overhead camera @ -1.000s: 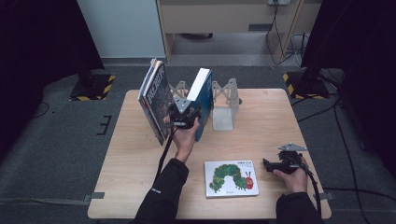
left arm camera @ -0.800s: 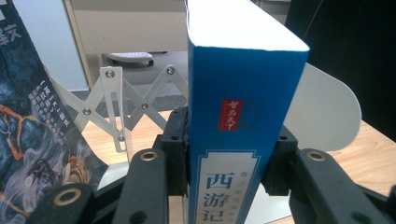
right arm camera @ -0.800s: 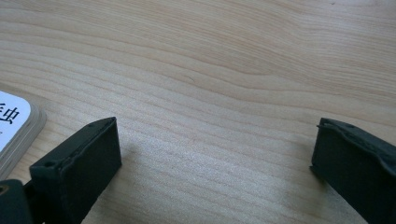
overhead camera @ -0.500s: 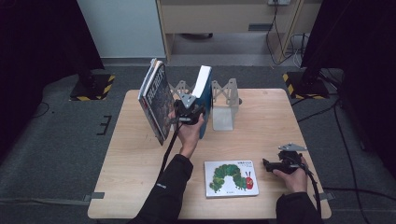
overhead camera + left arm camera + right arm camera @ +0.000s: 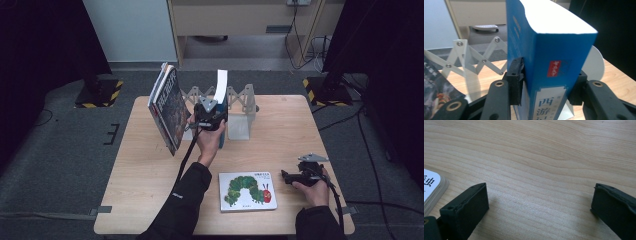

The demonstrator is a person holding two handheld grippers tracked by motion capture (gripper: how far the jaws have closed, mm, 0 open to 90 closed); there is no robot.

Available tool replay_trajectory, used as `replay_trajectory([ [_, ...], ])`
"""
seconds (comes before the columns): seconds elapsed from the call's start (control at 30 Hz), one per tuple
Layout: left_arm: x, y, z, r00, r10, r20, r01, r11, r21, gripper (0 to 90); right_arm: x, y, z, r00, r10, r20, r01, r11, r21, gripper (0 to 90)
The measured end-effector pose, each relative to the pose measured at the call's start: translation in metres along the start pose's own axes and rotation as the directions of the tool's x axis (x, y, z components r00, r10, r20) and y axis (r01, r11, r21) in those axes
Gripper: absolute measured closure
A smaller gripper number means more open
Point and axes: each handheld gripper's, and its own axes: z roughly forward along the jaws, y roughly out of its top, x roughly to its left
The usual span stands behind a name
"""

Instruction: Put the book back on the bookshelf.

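Left gripper (image 5: 210, 116) nudged blue book (image 5: 549, 50) upright into white rack (image 5: 239, 107); jaws just eased wider, book between, pads barely touching. Right gripper (image 5: 537, 207) idle, wide, empty. Best: release only once book stands steady.

A thick blue book (image 5: 220, 95) is standing upright at the far middle of the counter (image 5: 300, 125), its white page block facing upward and away in the high view. In the left gripper view, its spine (image 5: 554, 82) is showing a small red label and a pale panel with dark blue Chinese characters. The book is sitting between a leaning stack of dark-covered books (image 5: 169, 107) on one side and a white accordion-style book rack (image 5: 239, 107) on the other, close beside the rack's white end plate. It is standing nearly vertical, its bottom edge hidden from view.
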Motion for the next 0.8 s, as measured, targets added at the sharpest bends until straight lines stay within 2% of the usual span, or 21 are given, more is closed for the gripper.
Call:
replay_trajectory([
  [0.07, 0.001, -0.003, 0.000, 0.9997, 0.003, 0.022, -0.003, 0.9999, -0.013, 53.3, 0.000, 0.000, 0.000, 1.0000, -0.001, 0.000, 0.001, 1.000, 0.000, 1.3],
  [0.17, 0.004, -0.002, -0.002, 0.9993, 0.013, 0.036, -0.013, 0.9999, -0.003, 51.3, 0.000, 0.000, 0.000, 1.0000, 0.000, 0.000, 0.000, 1.000, 0.000, 1.3],
  [0.27, 0.008, -0.007, -0.009, 0.9968, 0.030, 0.074, -0.030, 0.9995, -0.006, 51.1, 0.000, 0.000, 0.000, 1.0000, 0.000, 0.000, 0.000, 1.000, 0.000, 1.3],
  [0.4, 0.009, -0.009, -0.010, 0.9967, 0.025, 0.077, -0.024, 0.9996, -0.014, 52.3, 0.000, 0.000, 0.000, 1.0000, -0.003, 0.001, 0.003, 1.000, 0.000, 1.4],
  [0.47, 0.005, -0.006, -0.010, 0.9981, 0.004, 0.062, -0.005, 0.9999, 0.011, 53.4, 0.000, 0.000, 0.000, 1.0000, -0.003, 0.000, 0.003, 1.000, 0.000, 1.4],
  [0.6, 0.000, -0.005, -0.008, 0.9989, -0.011, 0.046, 0.011, 0.9999, 0.003, 54.2, 0.000, 0.000, 0.000, 1.0000, -0.003, 0.000, 0.003, 1.000, 0.000, 1.4],
  [0.8, -0.003, -0.006, -0.007, 0.9990, -0.003, 0.045, 0.003, 1.0000, -0.001, 53.8, 0.000, 0.000, 0.000, 1.0000, -0.003, 0.000, 0.003, 1.000, -0.001, 1.4],
])
